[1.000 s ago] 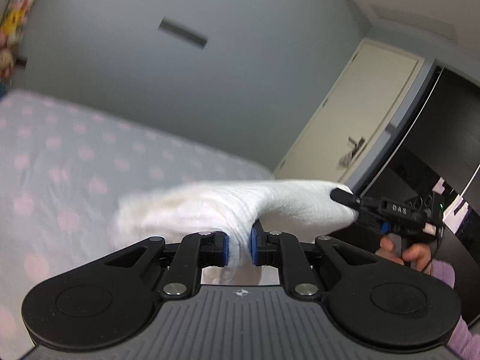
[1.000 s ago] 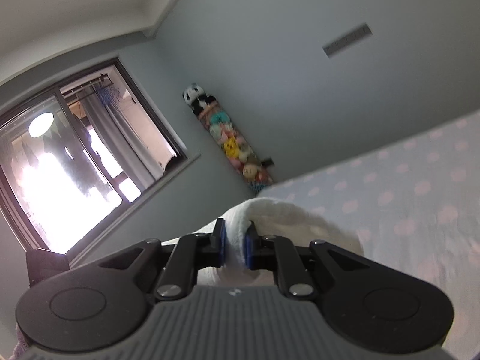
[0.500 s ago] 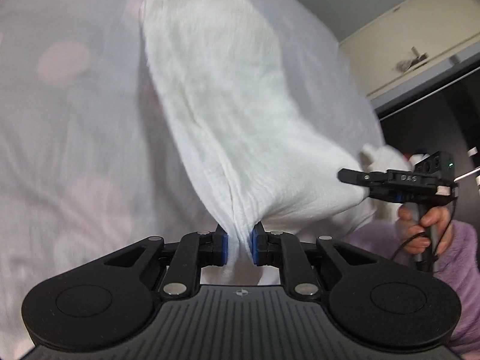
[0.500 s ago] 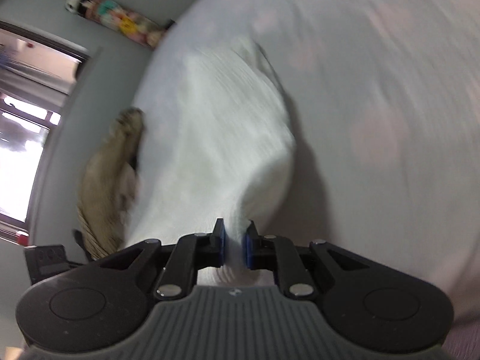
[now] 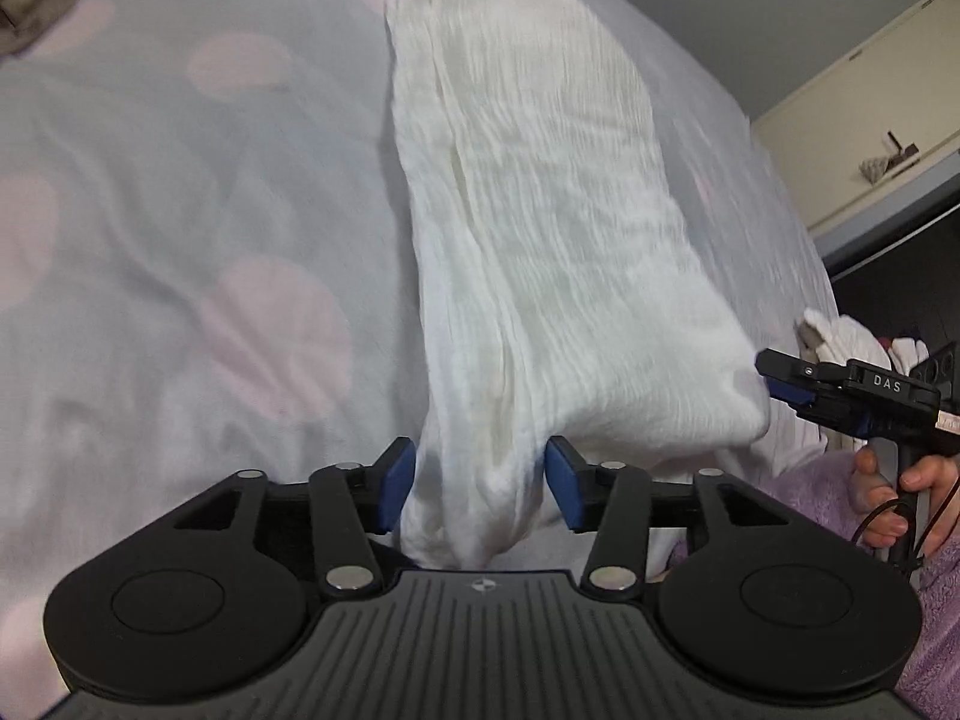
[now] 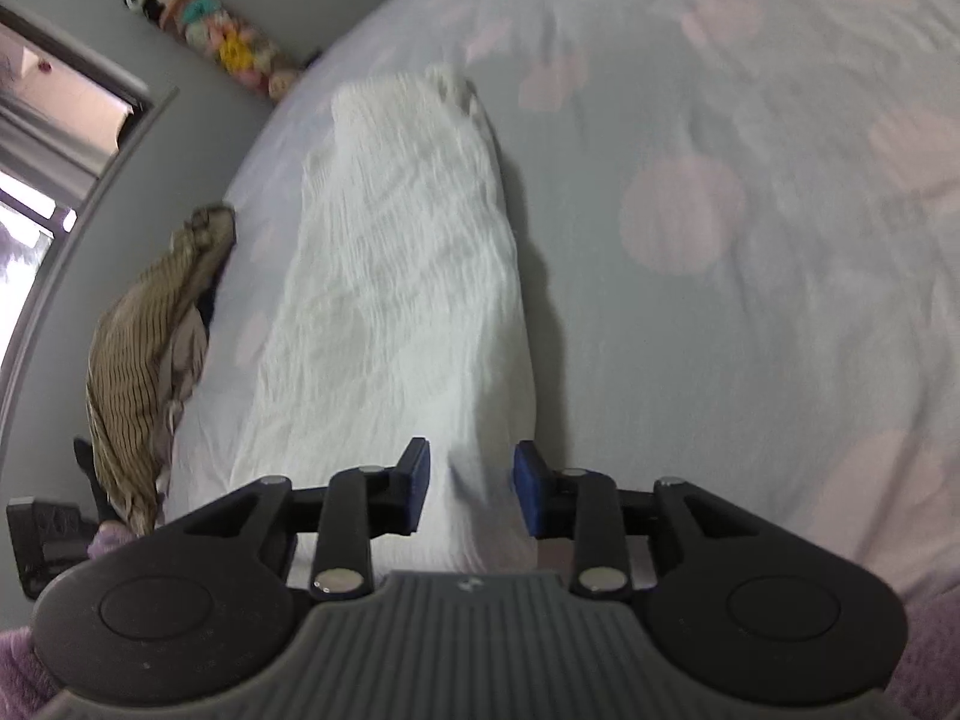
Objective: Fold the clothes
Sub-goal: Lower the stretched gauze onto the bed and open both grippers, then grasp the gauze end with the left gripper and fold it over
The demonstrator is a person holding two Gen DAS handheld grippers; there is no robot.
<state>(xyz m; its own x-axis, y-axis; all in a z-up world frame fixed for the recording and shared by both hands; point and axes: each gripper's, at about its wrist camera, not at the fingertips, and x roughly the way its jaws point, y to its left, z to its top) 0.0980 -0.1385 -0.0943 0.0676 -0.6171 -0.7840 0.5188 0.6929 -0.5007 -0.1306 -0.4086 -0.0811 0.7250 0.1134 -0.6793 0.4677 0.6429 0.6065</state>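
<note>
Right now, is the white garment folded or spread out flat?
Folded: the white garment lies on the dotted bedsheet as a narrow doubled strip, with stacked layers along its edge. Its near end bunches between both grippers' opening jaws.

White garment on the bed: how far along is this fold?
Done: the white garment lies lengthwise on the dotted bedsheet. In hand: left gripper and right gripper jaws are opening, near corners between them. Left: the striped garment lies crumpled.
</note>
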